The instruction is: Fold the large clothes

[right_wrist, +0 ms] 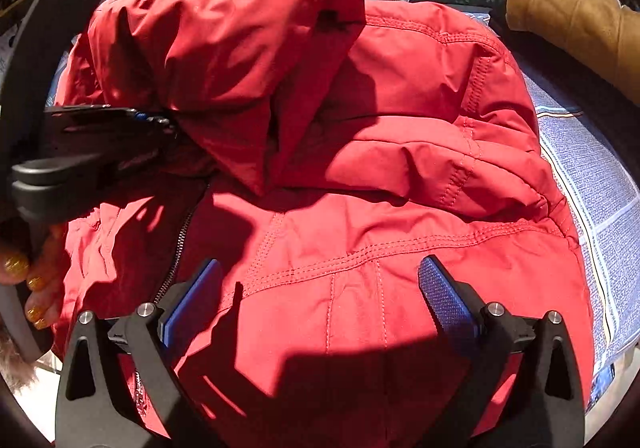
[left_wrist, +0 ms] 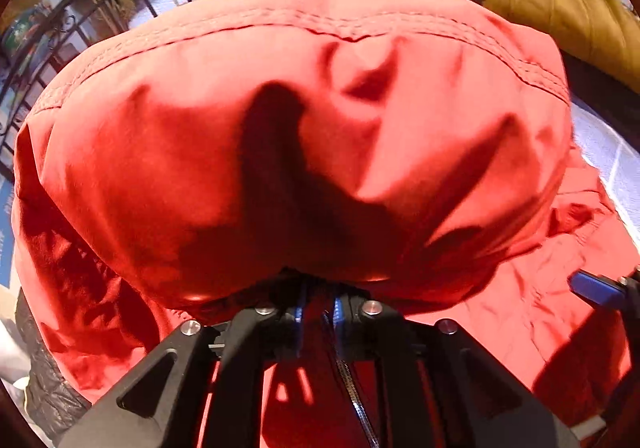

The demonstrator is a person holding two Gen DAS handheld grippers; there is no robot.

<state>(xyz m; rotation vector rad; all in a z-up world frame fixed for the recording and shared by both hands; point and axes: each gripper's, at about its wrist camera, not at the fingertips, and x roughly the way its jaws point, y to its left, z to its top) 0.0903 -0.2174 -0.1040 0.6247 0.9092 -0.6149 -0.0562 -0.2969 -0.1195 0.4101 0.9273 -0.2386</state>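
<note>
Two grippers are working over one red jacket (right_wrist: 400, 151), which is lying spread on a blue-grey woven cloth (right_wrist: 600, 183) with one panel lifted and doubled across its body.

Risk, as a judgement: the left gripper (left_wrist: 320, 312) is pinching only a thin bunch of the raised fabric between nearly closed blue pads (left_wrist: 339, 318). If that bite is loosening before the flap is lying flat, the slick shell could be sliding out and the fold springing open. The exposed zipper (right_wrist: 178, 248) along the lower layer could also be snagging or bunching under the flap, leaving a crooked edge.

Pose: left gripper is pointing steeply down, with the lifted panel billowing over its fingers. Seen from the right wrist, a hand (right_wrist: 36, 288) is gripping its handle at the left edge. Right gripper (right_wrist: 320, 296) is hovering above the jacket's near side, fingers wide apart, holding nothing, angled downward. A tan garment (right_wrist: 568, 15) is lying well apart.
</note>
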